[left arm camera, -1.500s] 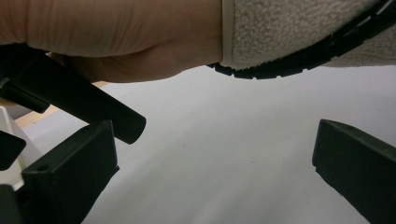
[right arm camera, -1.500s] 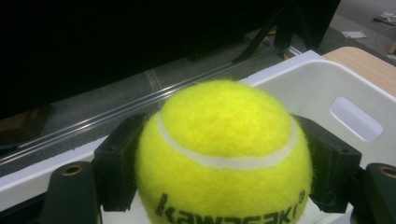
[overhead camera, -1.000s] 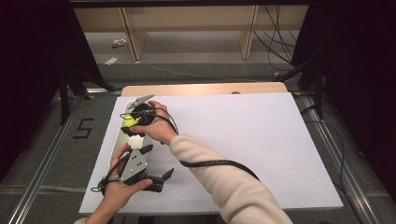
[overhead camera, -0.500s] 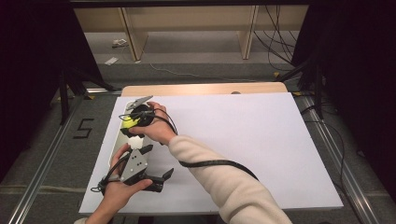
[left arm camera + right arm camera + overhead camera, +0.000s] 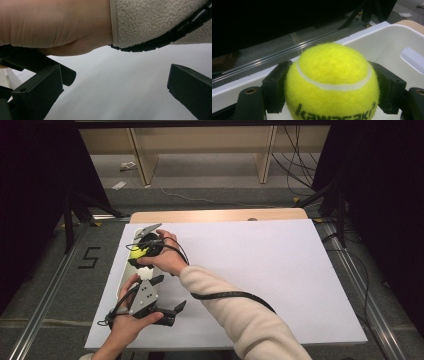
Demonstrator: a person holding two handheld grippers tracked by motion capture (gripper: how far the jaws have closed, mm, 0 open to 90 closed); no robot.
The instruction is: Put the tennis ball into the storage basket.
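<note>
A yellow tennis ball (image 5: 332,80) marked "kawasaki" sits between the two black jaws of my right gripper (image 5: 329,86), which is shut on it. The ball hangs just inside a white bin (image 5: 387,40). In the high view the right arm crosses over to the table's left edge, where the right gripper (image 5: 136,251) holds the ball (image 5: 134,252) over the bin (image 5: 124,276). My left gripper (image 5: 168,294) lies low near the front left. Its jaws stand wide apart with nothing between them, and in its own view the left gripper (image 5: 115,90) looks under the cream sleeve (image 5: 160,20).
A white sheet (image 5: 260,270) covers the table, and bare wood (image 5: 220,215) shows along the far edge. The right gripper's black cable (image 5: 230,295) trails across the sheet beside the sleeve. Metal rails (image 5: 45,305) run along the table's sides.
</note>
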